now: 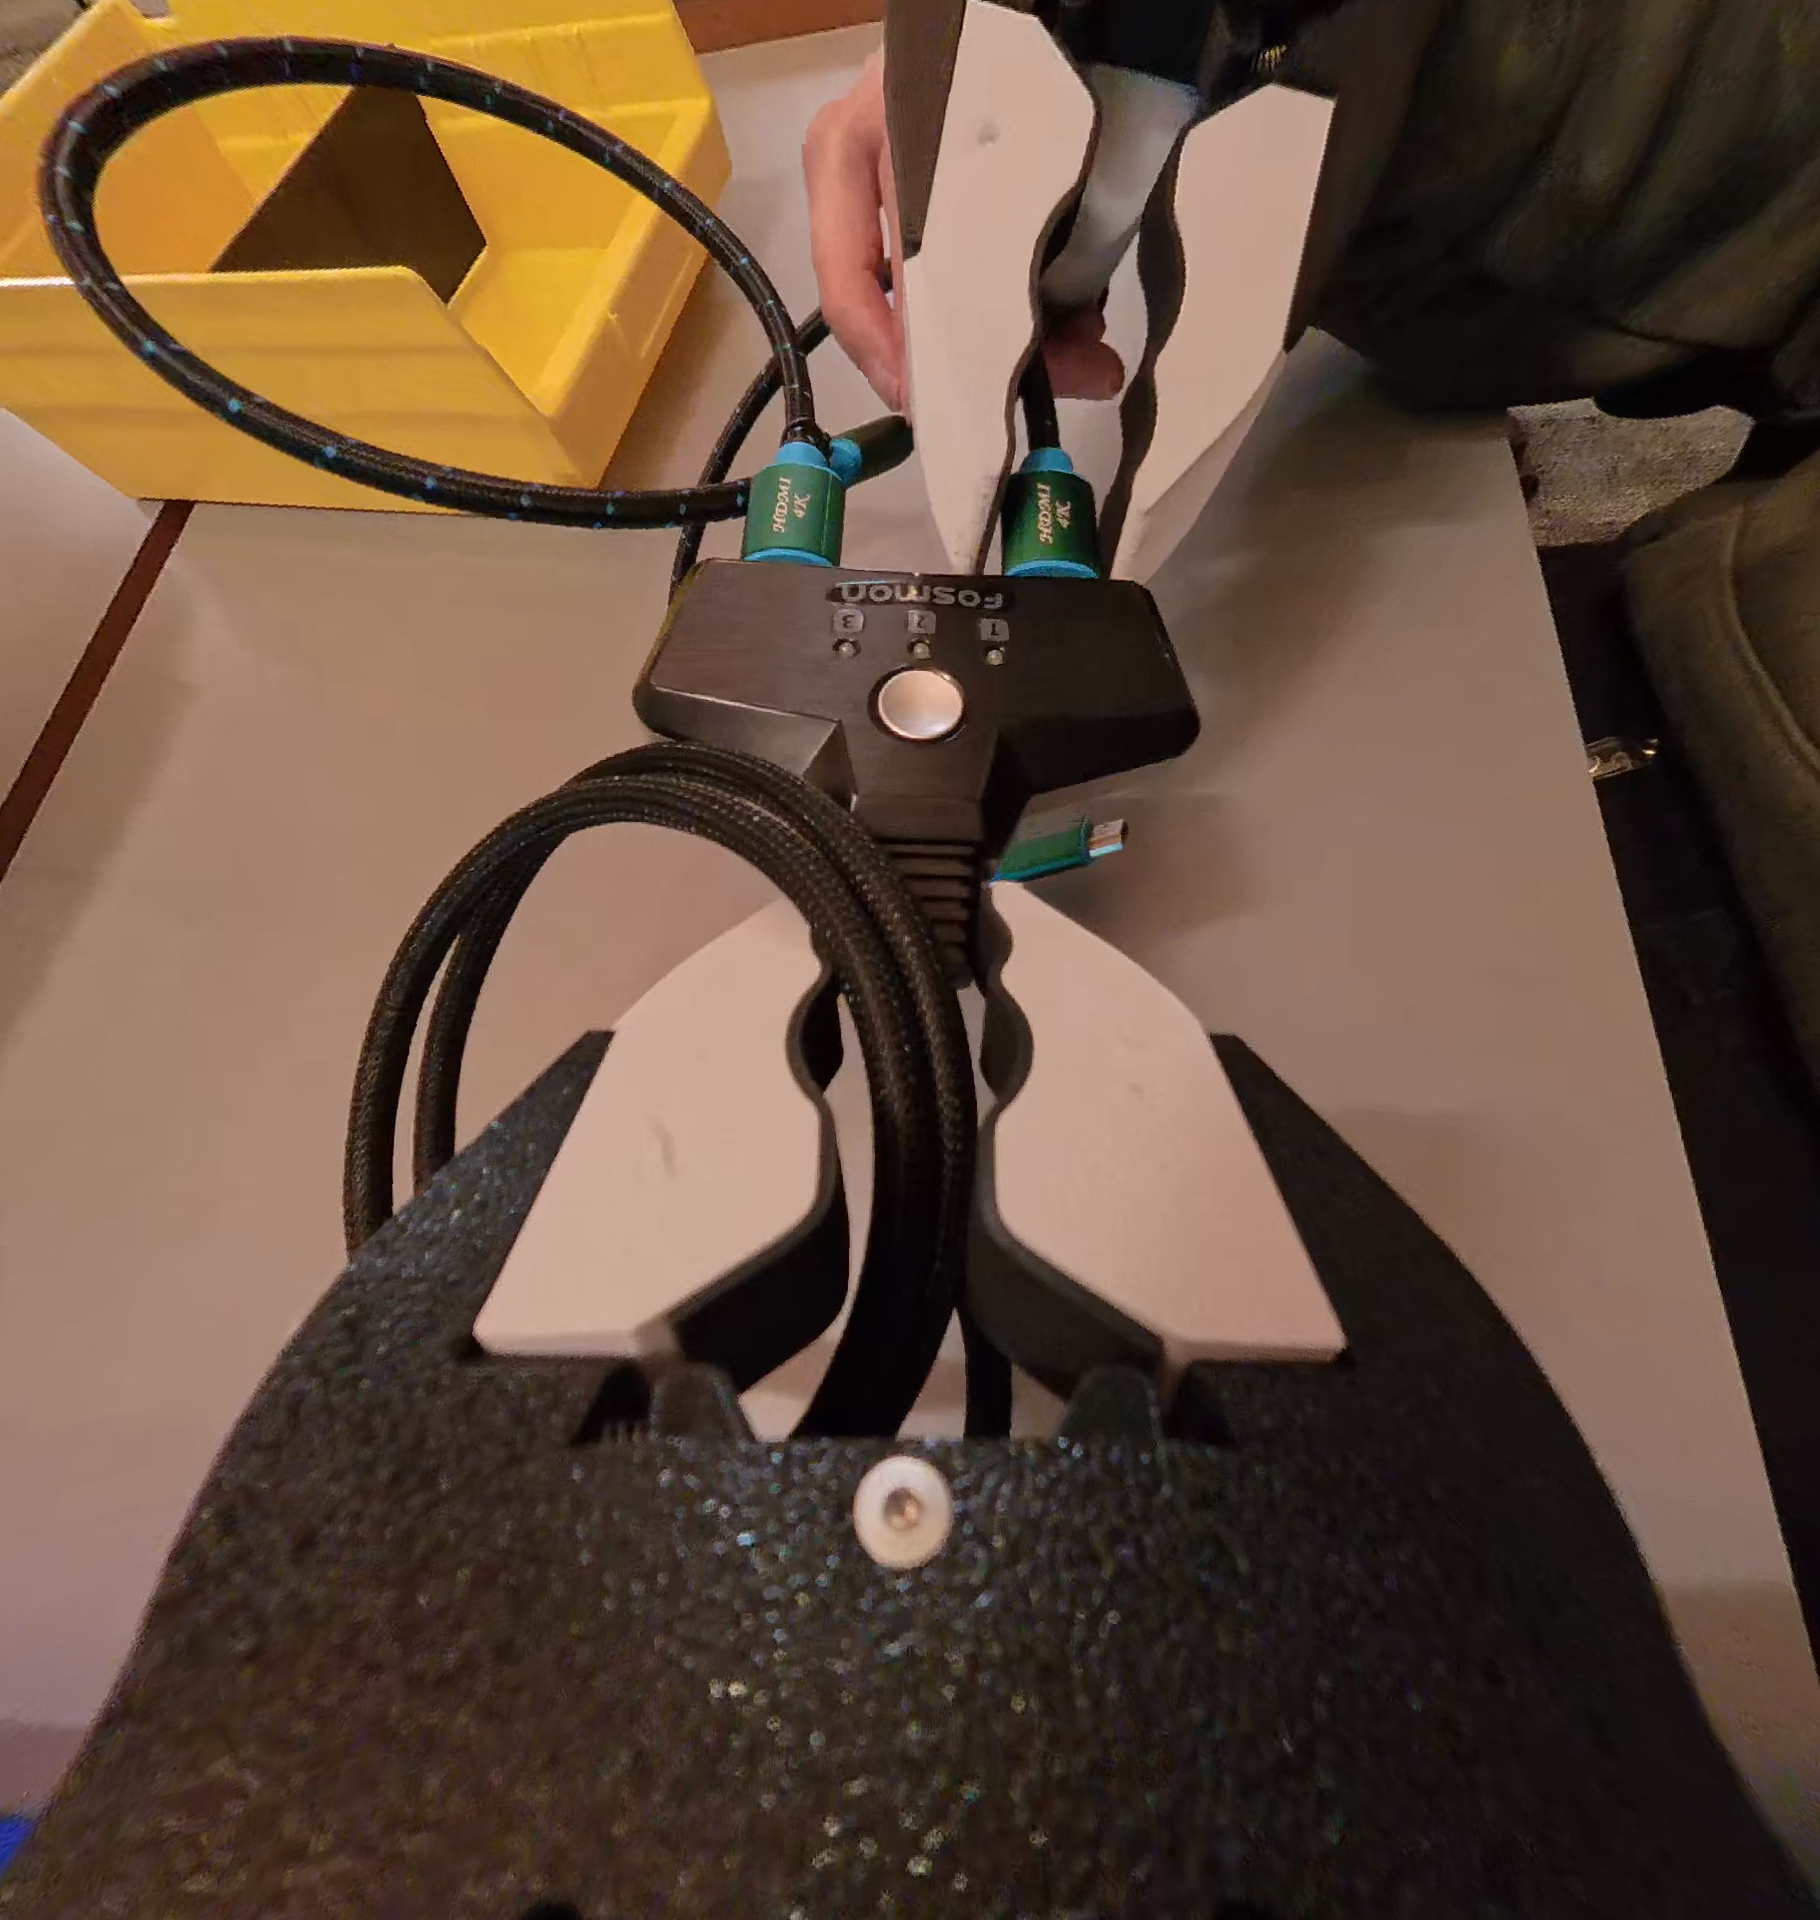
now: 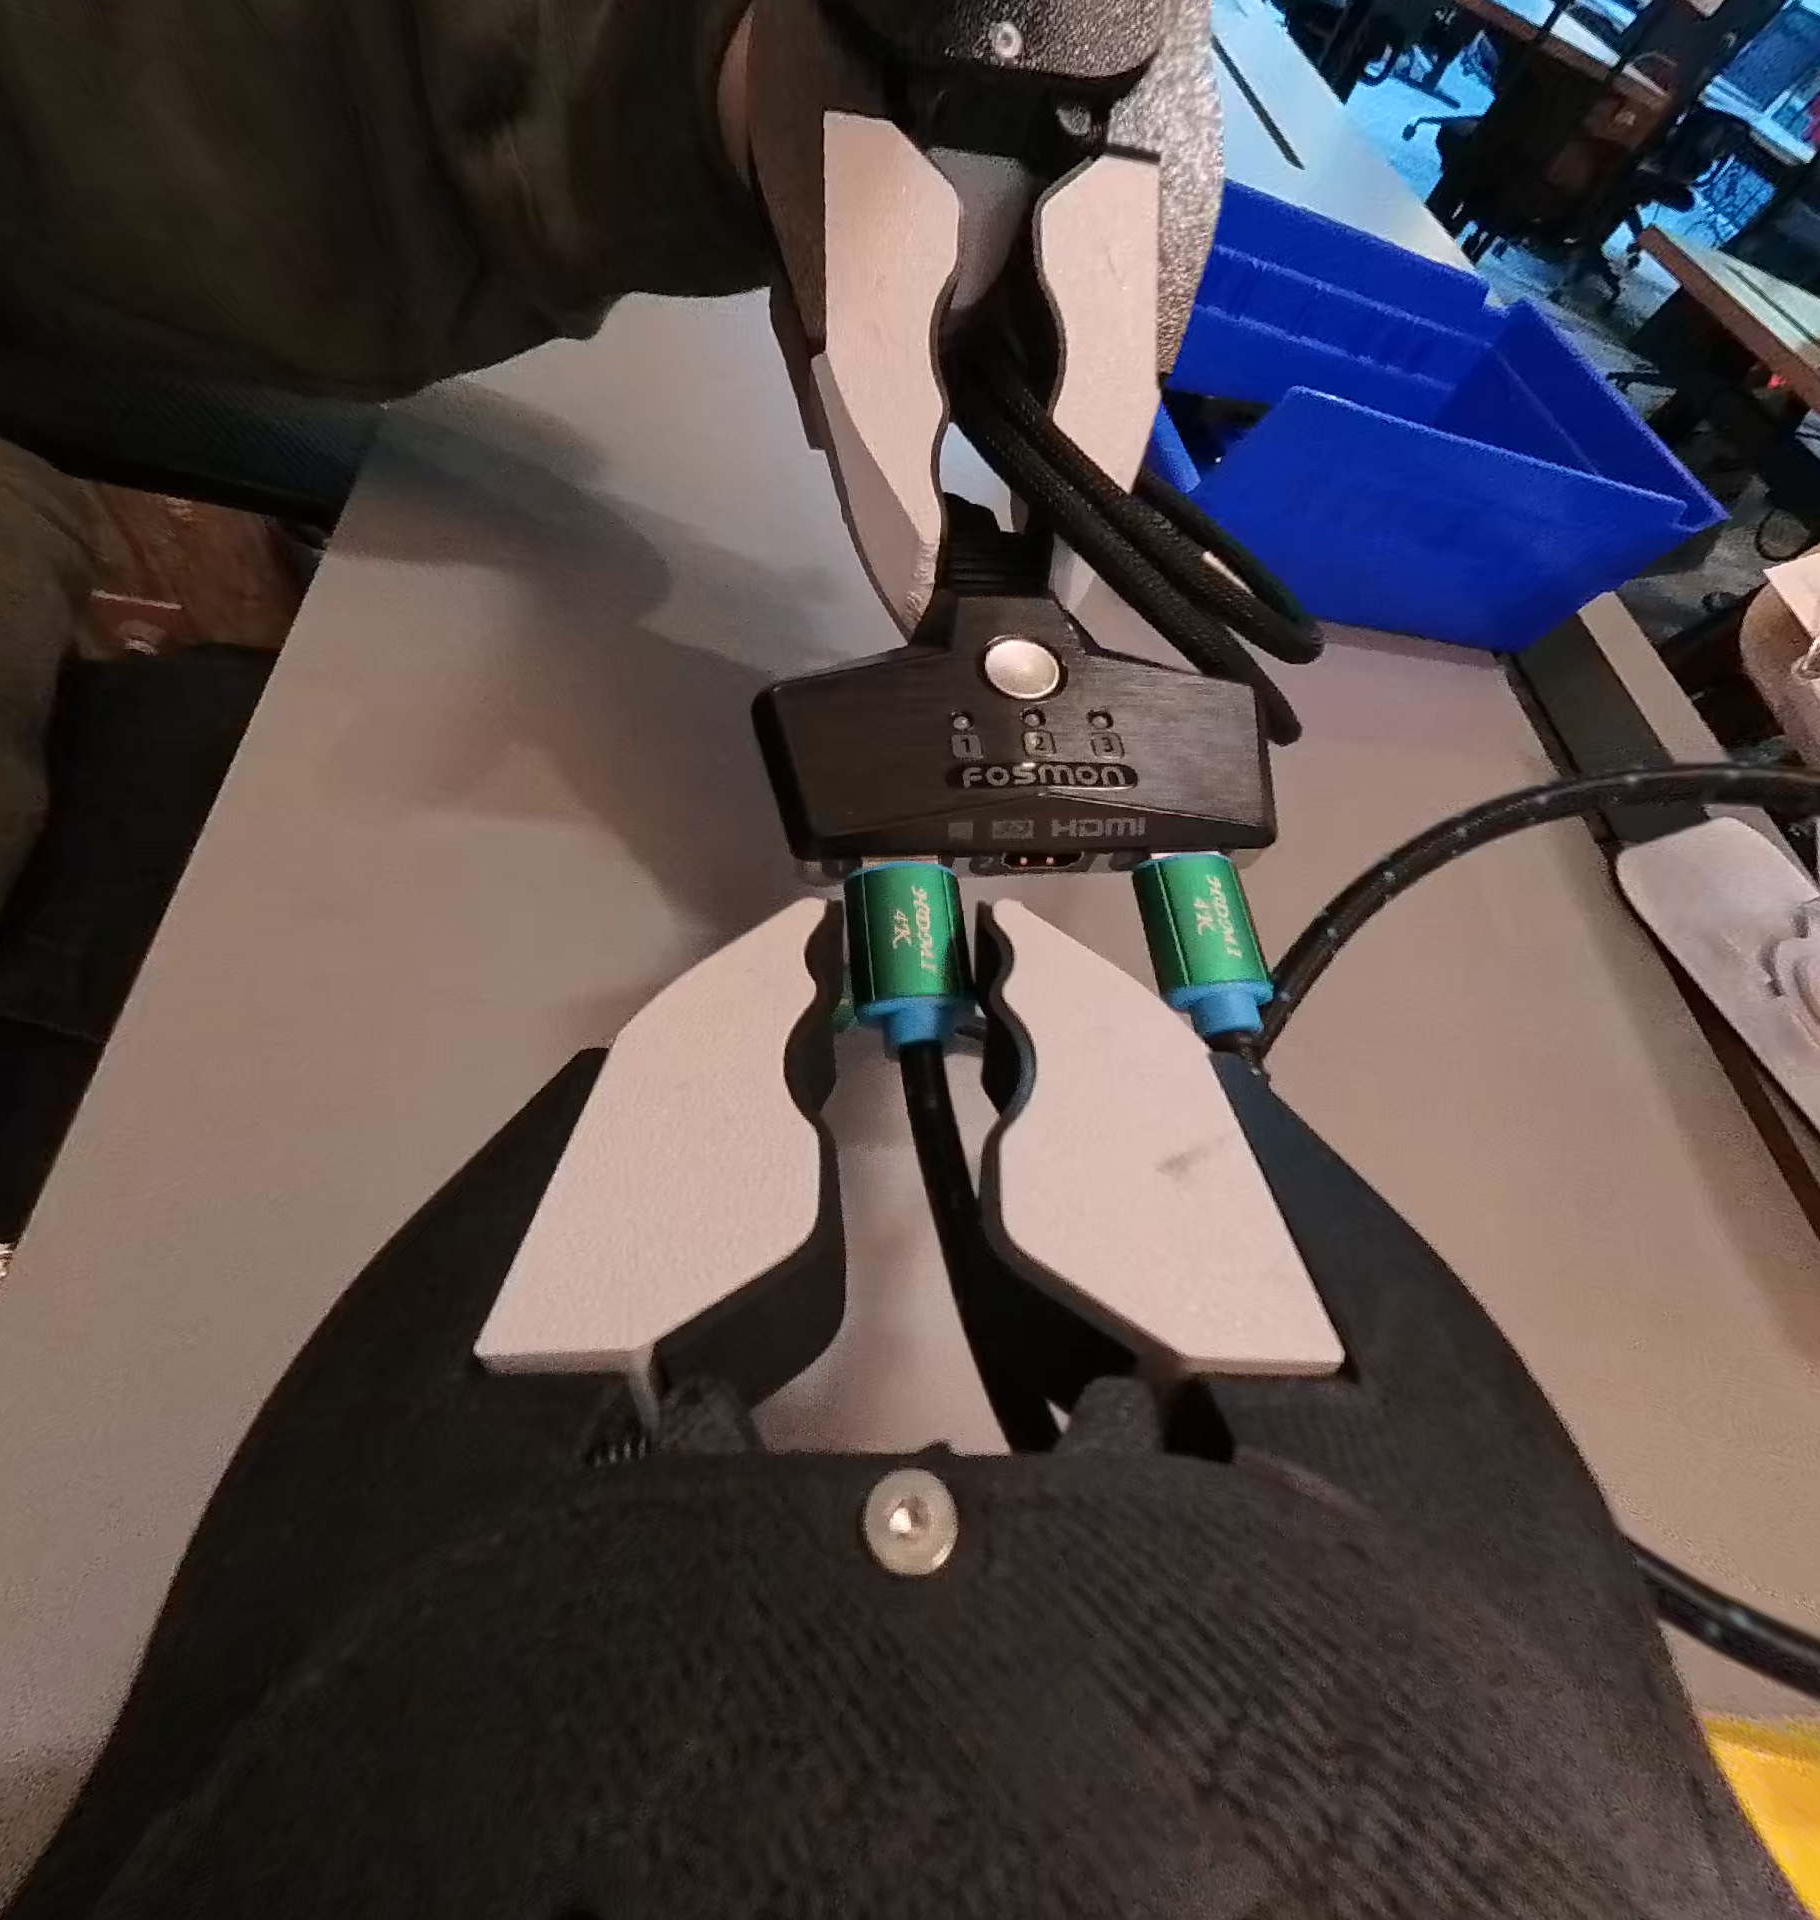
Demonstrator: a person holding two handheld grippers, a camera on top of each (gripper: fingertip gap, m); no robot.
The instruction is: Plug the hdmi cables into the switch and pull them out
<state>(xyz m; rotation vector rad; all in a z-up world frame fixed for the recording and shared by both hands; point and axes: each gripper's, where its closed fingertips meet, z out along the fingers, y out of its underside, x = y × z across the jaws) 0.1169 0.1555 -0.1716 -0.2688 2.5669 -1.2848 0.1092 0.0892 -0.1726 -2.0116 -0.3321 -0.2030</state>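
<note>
The black HDMI switch [image 1: 916, 665] [image 2: 1010, 769] sits over the grey table. My left gripper [image 1: 906, 925] [image 2: 994, 582] is shut on the switch's ribbed cable neck, with the switch's black braided cable [image 1: 418, 1039] looped between its fingers. Two green HDMI plugs sit in the outer ports. My right gripper [image 2: 906, 914] [image 1: 1049, 556] is shut on one plug [image 2: 901, 945] [image 1: 1049, 525]. The other plug [image 2: 1197, 935] [image 1: 792, 514] is untouched. The middle port [image 2: 1025, 862] is empty. A third green plug [image 1: 1067, 842] lies loose beside the switch's neck.
A yellow bin [image 1: 366, 312] stands at the table's far left in the left wrist view, with a speckled cable [image 1: 106, 260] looping over it. A blue bin [image 2: 1405, 468] stands behind the switch in the right wrist view. A person's hand [image 1: 854, 260] holds the right gripper.
</note>
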